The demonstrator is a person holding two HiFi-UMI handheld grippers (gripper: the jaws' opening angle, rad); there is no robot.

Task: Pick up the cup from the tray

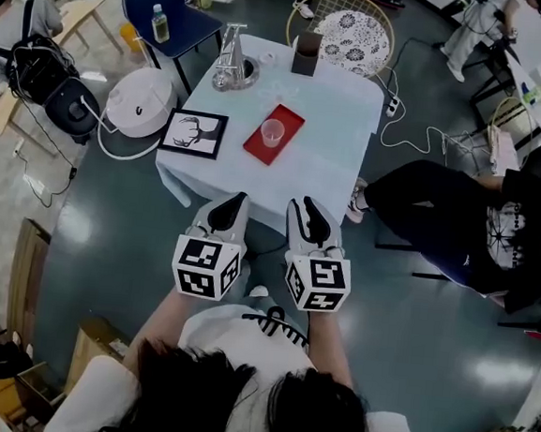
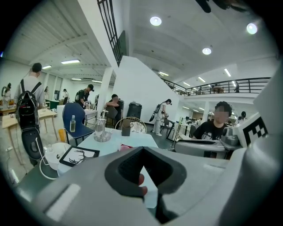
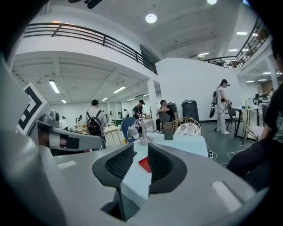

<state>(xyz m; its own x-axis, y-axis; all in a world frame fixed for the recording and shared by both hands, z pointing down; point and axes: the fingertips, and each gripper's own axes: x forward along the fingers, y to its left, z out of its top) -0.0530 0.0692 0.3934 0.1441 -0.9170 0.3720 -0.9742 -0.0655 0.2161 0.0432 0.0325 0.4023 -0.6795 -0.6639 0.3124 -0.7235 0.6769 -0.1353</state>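
Observation:
A translucent pink cup (image 1: 271, 134) stands upright on a red tray (image 1: 289, 119), in the middle of a table under a white cloth (image 1: 327, 159). Both grippers hover side by side short of the table's near edge, pointing at it. My left gripper (image 1: 234, 201) has its fingertips together with nothing held; in its own view (image 2: 142, 149) a sliver of the red tray (image 2: 125, 147) shows above the jaws. The right gripper (image 1: 301, 206) stands open by a narrow slot (image 3: 140, 150), with nothing in it. Through that slot I see the red tray (image 3: 144, 164) far off.
On the table there is also a framed antler picture (image 1: 194, 132) at the left edge, a metal stand (image 1: 233, 66) and a dark box (image 1: 306, 52) at the back. A white round appliance (image 1: 141, 98) sits on the floor to the left. A seated person (image 1: 468, 218) is to the right.

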